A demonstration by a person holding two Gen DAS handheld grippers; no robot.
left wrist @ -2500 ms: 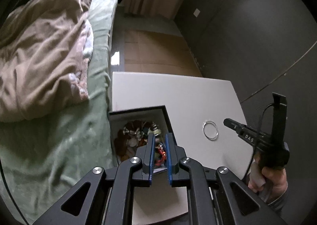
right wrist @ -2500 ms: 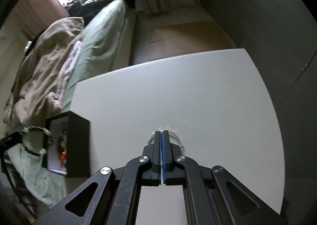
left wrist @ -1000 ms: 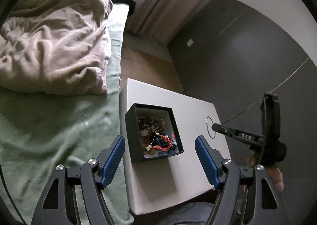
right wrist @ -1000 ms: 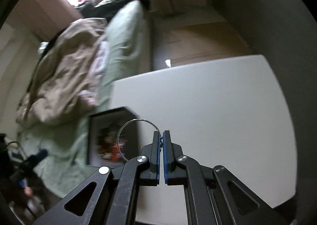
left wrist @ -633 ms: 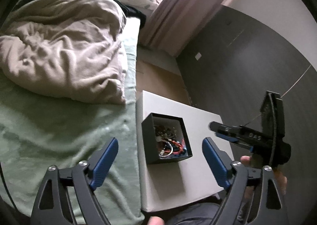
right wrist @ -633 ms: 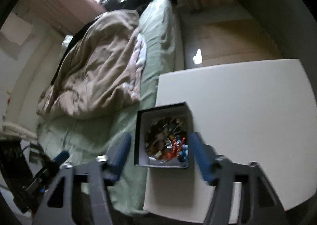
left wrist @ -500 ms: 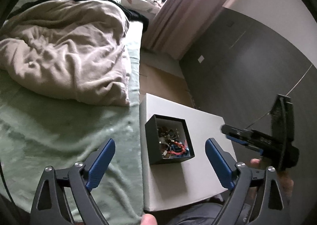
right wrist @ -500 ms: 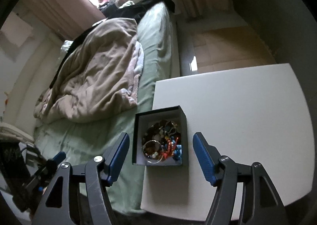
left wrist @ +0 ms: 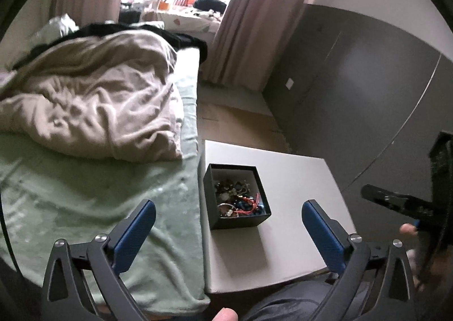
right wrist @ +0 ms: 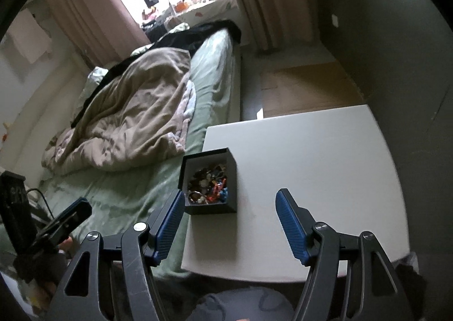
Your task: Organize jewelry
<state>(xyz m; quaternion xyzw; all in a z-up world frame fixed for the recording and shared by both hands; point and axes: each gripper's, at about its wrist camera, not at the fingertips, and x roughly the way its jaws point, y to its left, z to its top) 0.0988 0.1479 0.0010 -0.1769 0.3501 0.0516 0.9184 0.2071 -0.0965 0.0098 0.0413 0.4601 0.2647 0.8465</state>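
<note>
Left gripper (left wrist: 226, 222) and right gripper (right wrist: 229, 207): black frames, silver screws. Ribbed blue pads (right wrist: 288, 226) line the fingers.

I am seeing one black box (left wrist: 237, 219) sitting on one white table (left wrist: 297, 179), one tangled heap of jewelry (left wrist: 239, 198) inside it, pieces too jumbled for counting, and one beige blanket (left wrist: 93, 106) lying on one bed (left wrist: 93, 196).

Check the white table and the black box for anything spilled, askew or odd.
Nothing stands out. The black box sits upright on the white table near its bed-side edge, with the jewelry heaped inside it. No piece shows on the tabletop.
</note>
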